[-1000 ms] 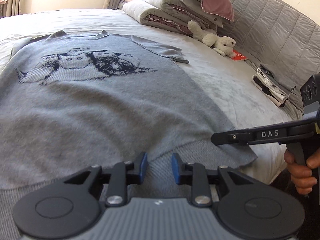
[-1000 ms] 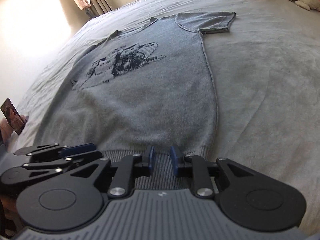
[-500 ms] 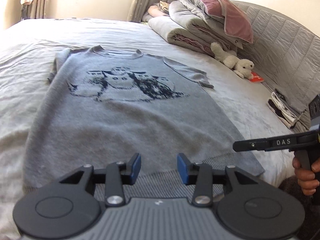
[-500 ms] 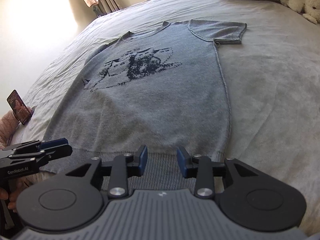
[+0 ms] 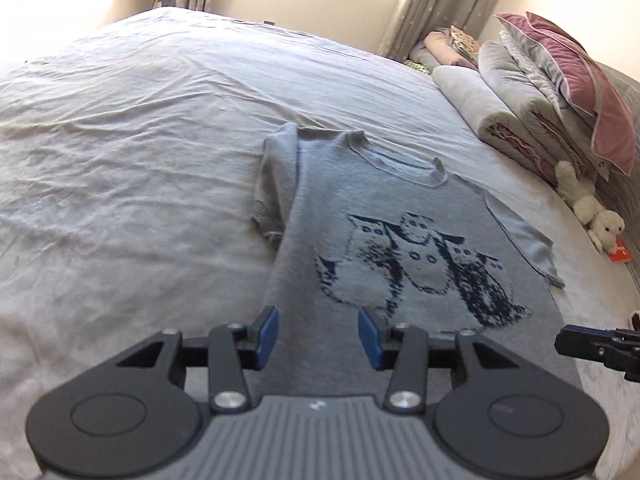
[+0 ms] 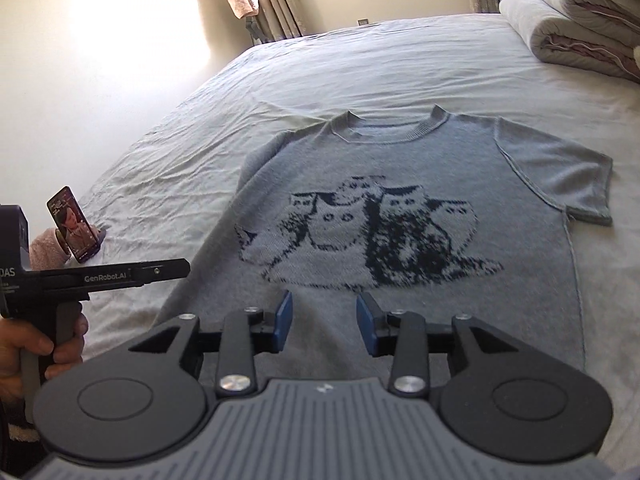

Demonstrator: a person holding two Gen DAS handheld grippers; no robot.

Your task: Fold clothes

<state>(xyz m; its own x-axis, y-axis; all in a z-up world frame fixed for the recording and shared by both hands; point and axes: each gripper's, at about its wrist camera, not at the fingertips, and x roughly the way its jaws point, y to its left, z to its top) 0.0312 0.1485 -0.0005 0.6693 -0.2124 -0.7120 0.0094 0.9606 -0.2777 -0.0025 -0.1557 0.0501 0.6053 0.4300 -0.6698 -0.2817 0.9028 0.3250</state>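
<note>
Both grippers have pulled back and risen off the hem since 1 second ago. Left gripper (image 5: 318, 330): jaws part open, opening, nothing between them, above the sweater's (image 6: 400, 208) left edge, clear of it. Right gripper (image 6: 324, 322): same, jaws opening, empty, over the lower middle. Sweater lies flat on the bed (image 5: 120, 160), left sleeve (image 5: 276, 184) tucked in. Judged step: smoothing done; next, grasp an edge to fold.

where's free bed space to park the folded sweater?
Bare sheet left of the sweater and beyond its collar, toward the window. Crowded: folded bedding and plush toy on the right; phone at the left edge.
</note>
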